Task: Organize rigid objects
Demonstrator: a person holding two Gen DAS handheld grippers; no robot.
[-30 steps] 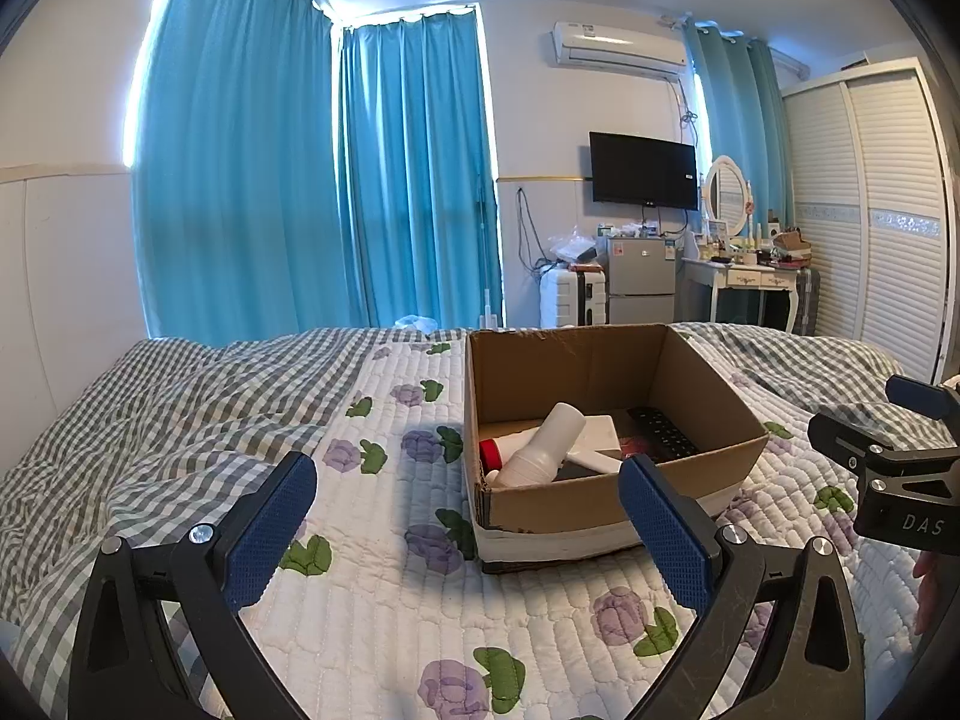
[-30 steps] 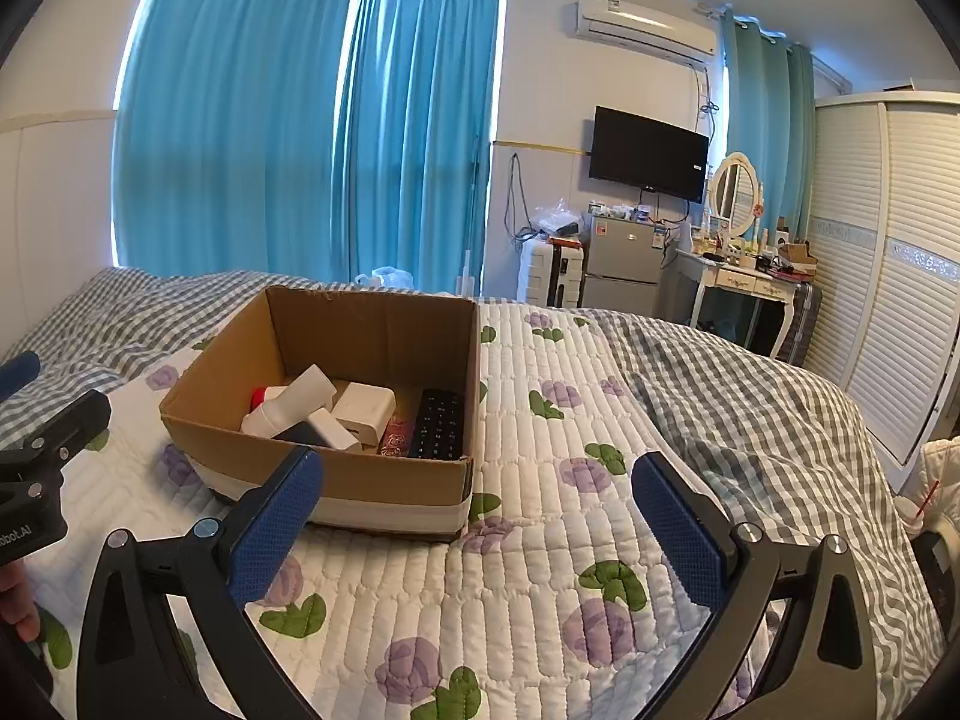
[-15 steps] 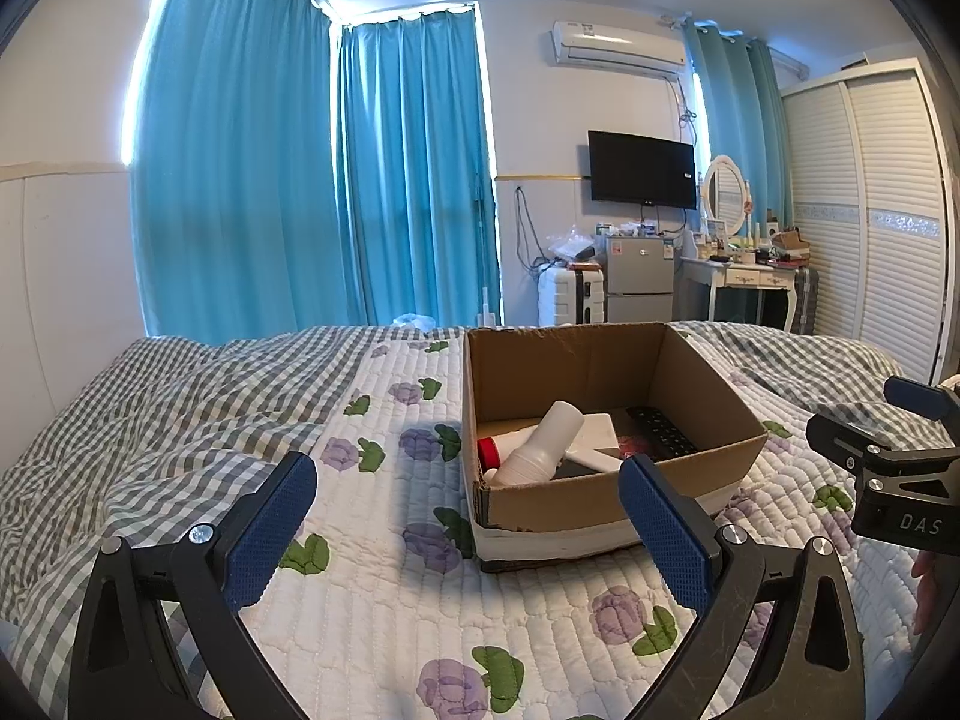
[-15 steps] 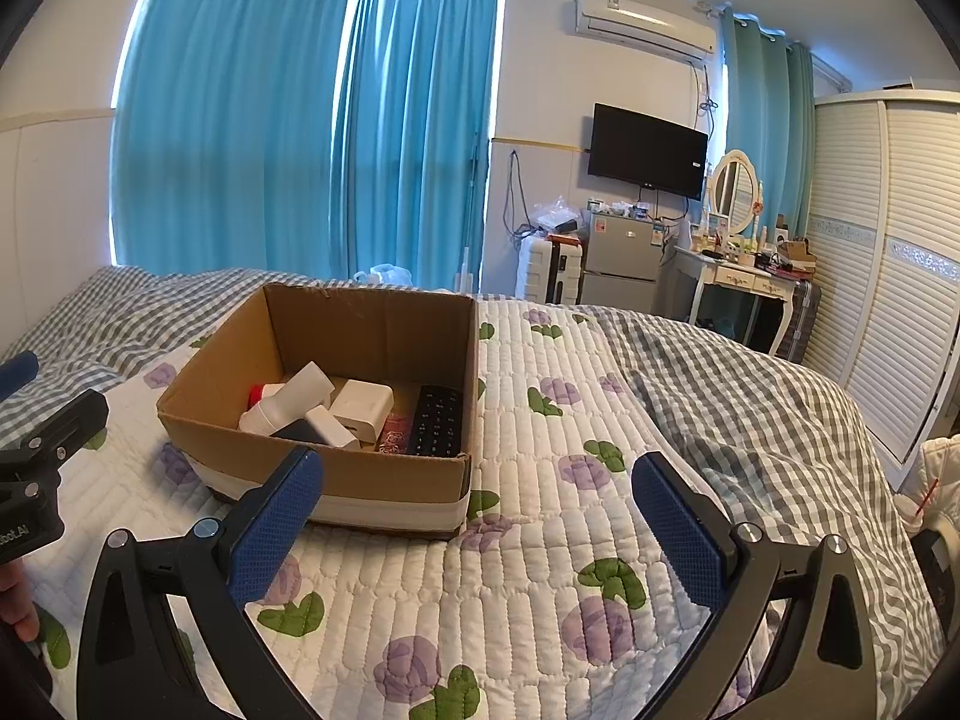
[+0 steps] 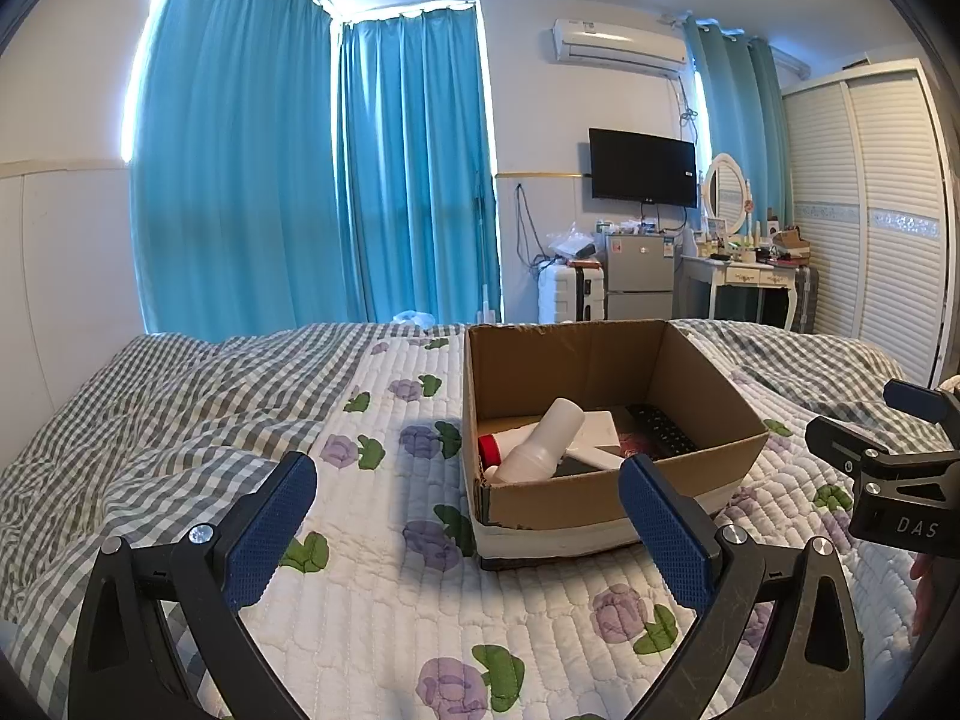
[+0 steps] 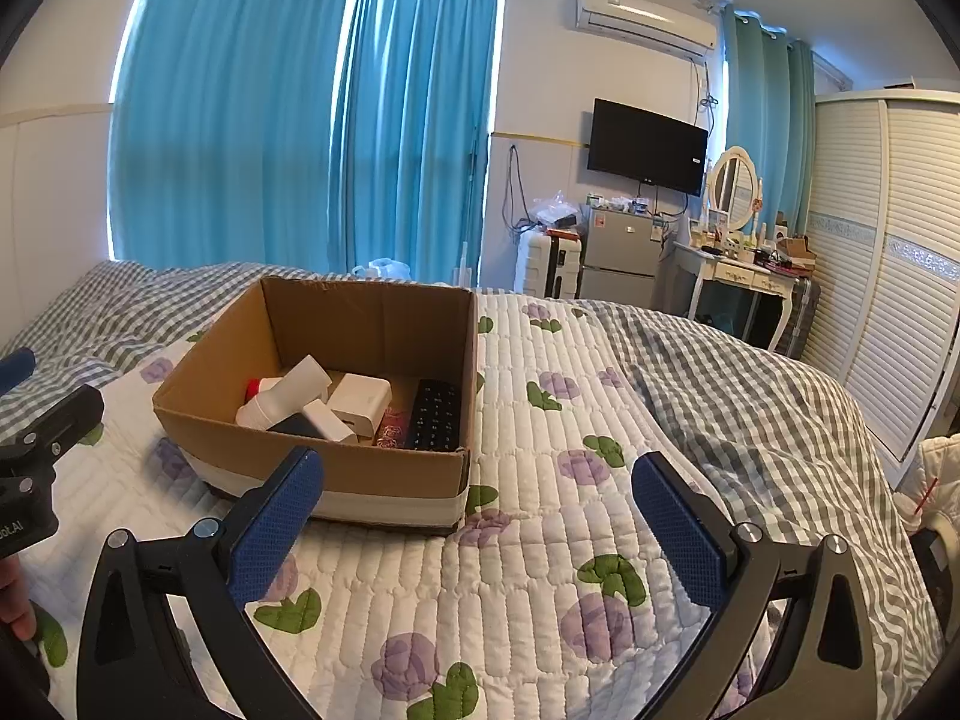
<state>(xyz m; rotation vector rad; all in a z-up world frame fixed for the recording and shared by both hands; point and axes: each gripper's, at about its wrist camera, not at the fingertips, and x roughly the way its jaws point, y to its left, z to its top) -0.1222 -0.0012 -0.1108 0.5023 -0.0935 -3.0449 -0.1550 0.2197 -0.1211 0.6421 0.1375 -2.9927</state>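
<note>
Our left claw and right claw share one build: black frames, silver screws, blue textured pads. The right body bears white "DAS" lettering.

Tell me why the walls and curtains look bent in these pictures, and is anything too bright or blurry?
Left wrist view: the fisheye lens bows the wardrobe and darkens the corners; daylight glows white along the curtain edges. Right wrist view: same curving, with glare at the curtain tops; the cardboard box is sharp, and both open claws look oversized because they are close.
</note>
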